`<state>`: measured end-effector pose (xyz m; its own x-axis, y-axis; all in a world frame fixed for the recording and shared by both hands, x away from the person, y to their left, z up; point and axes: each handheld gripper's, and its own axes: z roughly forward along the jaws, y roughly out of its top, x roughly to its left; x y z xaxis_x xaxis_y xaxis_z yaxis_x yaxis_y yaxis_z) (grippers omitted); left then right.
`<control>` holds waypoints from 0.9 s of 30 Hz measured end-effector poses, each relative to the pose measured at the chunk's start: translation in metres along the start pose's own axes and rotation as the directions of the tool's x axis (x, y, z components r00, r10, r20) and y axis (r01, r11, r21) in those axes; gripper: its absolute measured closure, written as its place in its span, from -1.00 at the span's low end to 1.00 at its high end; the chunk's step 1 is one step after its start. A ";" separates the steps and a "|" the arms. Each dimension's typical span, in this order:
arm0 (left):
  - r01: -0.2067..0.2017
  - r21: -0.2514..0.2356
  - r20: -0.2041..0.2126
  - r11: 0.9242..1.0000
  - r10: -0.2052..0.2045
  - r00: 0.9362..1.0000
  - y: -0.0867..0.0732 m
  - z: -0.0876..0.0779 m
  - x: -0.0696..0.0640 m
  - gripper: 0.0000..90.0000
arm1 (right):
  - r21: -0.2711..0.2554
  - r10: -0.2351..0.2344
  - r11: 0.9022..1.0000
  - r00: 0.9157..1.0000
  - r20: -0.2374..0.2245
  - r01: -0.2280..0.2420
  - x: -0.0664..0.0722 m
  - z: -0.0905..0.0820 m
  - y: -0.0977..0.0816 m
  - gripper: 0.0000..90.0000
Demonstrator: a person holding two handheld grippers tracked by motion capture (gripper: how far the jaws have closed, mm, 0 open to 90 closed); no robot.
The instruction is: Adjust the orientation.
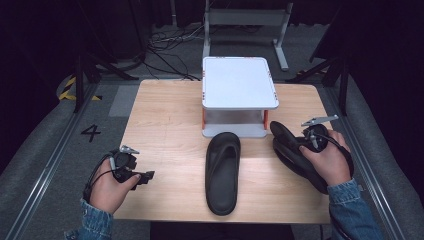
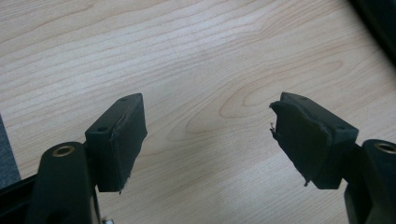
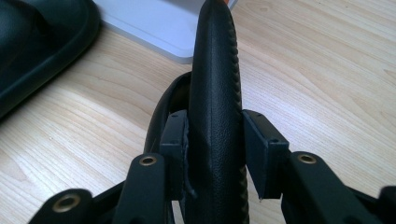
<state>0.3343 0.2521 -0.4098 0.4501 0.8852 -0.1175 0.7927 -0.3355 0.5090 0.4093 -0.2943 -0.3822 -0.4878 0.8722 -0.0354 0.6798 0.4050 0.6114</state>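
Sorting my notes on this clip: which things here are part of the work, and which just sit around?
In the work:
- right gripper, clamped on the black slipper on edge
- second slipper, flat on the table
- left gripper, open over bare table

Lying about:
- white two-tier stand
- floor cables

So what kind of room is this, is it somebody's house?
Probably not a house; it looks like a lab or recording studio. A bare wooden table stands between dark curtains, loose cables lie on the grey floor behind it, and yellow-black hazard tape and a number four mark the floor.
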 end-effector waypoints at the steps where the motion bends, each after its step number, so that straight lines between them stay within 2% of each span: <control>1: -0.001 -0.001 0.000 1.000 0.001 1.000 0.000 0.001 0.000 -0.43 | 0.000 0.000 1.000 1.000 0.000 0.000 0.000 0.000 0.000 0.42; 3: -0.001 -0.003 -0.001 1.000 0.001 1.000 0.001 0.002 -0.001 -0.43 | -0.005 0.024 1.000 1.000 -0.016 -0.024 0.002 -0.003 0.000 0.42; 5: -0.003 -0.004 0.001 1.000 0.003 1.000 0.002 0.003 -0.001 -0.43 | -0.005 0.057 0.998 0.996 -0.065 -0.057 0.007 -0.009 0.001 0.43; 6: -0.008 0.001 0.003 1.000 0.008 1.000 0.003 0.003 -0.001 -0.43 | -0.011 0.078 0.997 0.992 -0.100 -0.080 0.011 -0.011 0.002 0.43; 8: -0.010 0.003 0.008 1.000 0.010 1.000 0.005 0.005 -0.002 -0.43 | -0.025 0.103 0.994 0.981 -0.166 -0.109 0.018 -0.016 0.003 0.43; 9: -0.017 0.003 0.008 1.000 0.017 1.000 0.006 0.006 -0.003 -0.43 | -0.024 0.117 0.992 0.971 -0.209 -0.125 0.023 -0.017 0.004 0.43; 10: -0.016 0.005 0.012 1.000 0.016 1.000 0.007 0.006 -0.004 -0.43 | -0.010 0.139 0.989 0.956 -0.257 -0.147 0.032 -0.017 0.004 0.43; 11: -0.023 0.006 0.013 1.000 0.022 1.000 0.008 0.007 -0.005 -0.43 | -0.010 0.139 0.989 0.956 -0.257 -0.147 0.032 -0.017 0.004 0.43; 12: -0.026 0.007 0.016 1.000 0.025 1.000 0.009 0.008 -0.006 -0.43 | -0.003 0.150 0.988 0.949 -0.279 -0.157 0.036 -0.015 0.004 0.43; 14: -0.034 0.006 0.019 0.999 0.034 0.999 0.011 0.009 -0.008 -0.43 | 0.018 0.162 0.986 0.939 -0.304 -0.164 0.042 -0.009 0.003 0.43; 15: -0.035 0.007 0.022 0.999 0.035 0.999 0.012 0.010 -0.008 -0.43 | 0.029 0.163 0.986 0.939 -0.303 -0.162 0.044 -0.005 0.002 0.43; 17: -0.039 0.011 0.024 0.999 0.039 0.999 0.014 0.012 -0.009 -0.43 | 0.037 0.159 0.987 0.945 -0.287 -0.155 0.043 0.000 0.000 0.42; 19: -0.043 0.011 0.023 0.999 0.043 0.999 0.014 0.013 -0.008 -0.43 | 0.025 0.153 0.988 0.947 -0.283 -0.153 0.041 0.000 -0.001 0.42; 20: -0.043 0.011 0.025 0.999 0.043 0.999 0.015 0.015 -0.009 -0.43 | 0.015 0.142 0.990 0.952 -0.272 -0.144 0.039 0.000 -0.001 0.43; 21: -0.053 0.020 0.028 0.998 0.052 0.998 0.017 0.016 -0.009 -0.43 | -0.036 0.097 0.994 0.972 -0.215 -0.107 0.035 0.000 -0.003 0.38; 23: -0.065 0.023 0.035 0.998 0.064 0.997 0.018 0.019 -0.011 -0.43 | -0.078 0.043 0.996 0.994 -0.105 -0.051 0.030 -0.001 -0.005 0.35; 25: -0.068 0.029 0.042 0.997 0.067 0.997 0.019 0.020 -0.013 -0.43 | -0.105 0.025 0.994 0.998 -0.054 -0.031 0.024 -0.001 -0.007 0.31; 27: -0.070 0.032 0.044 0.997 0.068 0.997 0.021 0.022 -0.014 -0.43 | -0.116 0.030 0.993 0.998 -0.050 -0.035 0.021 0.000 -0.009 0.29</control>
<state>0.3532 0.2255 -0.4159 0.5211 0.8450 -0.1202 0.7720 -0.4066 0.4885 0.3935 -0.2799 -0.3886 -0.4942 0.8691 0.0225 0.6284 0.3392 0.7001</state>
